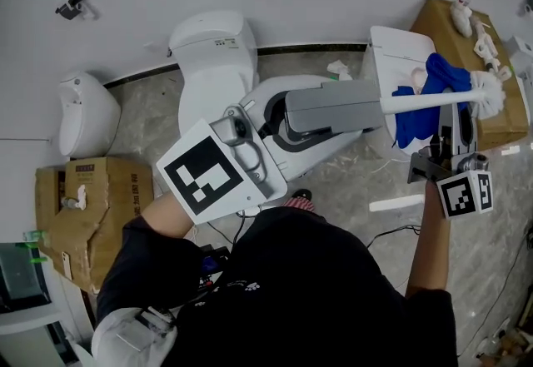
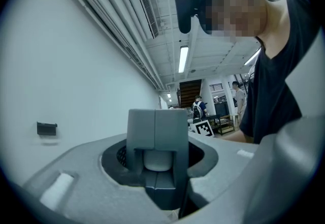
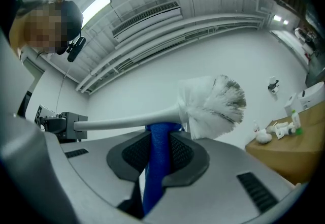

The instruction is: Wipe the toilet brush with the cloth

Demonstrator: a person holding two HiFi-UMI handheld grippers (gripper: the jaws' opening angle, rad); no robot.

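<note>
In the head view my left gripper [image 1: 379, 104] reaches to the right, shut on the end of the white toilet brush [image 1: 433, 99]. The brush lies level, its bristle head [image 1: 491, 95] at the far right. A blue cloth [image 1: 435, 81] drapes over the handle beside the bristles, and my right gripper [image 1: 454, 134] below is shut on it. The left gripper view shows my left gripper [image 2: 156, 139] clamped on the white handle end [image 2: 157, 160]. In the right gripper view the blue cloth [image 3: 158, 157] rises between the jaws of my right gripper [image 3: 161, 164] to the handle [image 3: 127, 122], with the bristle head [image 3: 216, 106] just beyond.
A white toilet [image 1: 212, 53] stands at the wall behind my left gripper, a white urinal-like fixture [image 1: 83, 111] to its left. Cardboard boxes sit at the left [image 1: 92, 207] and far right [image 1: 508, 120]. A white basin [image 1: 396, 49] is behind the cloth. Cables [image 1: 391, 232] lie on the floor.
</note>
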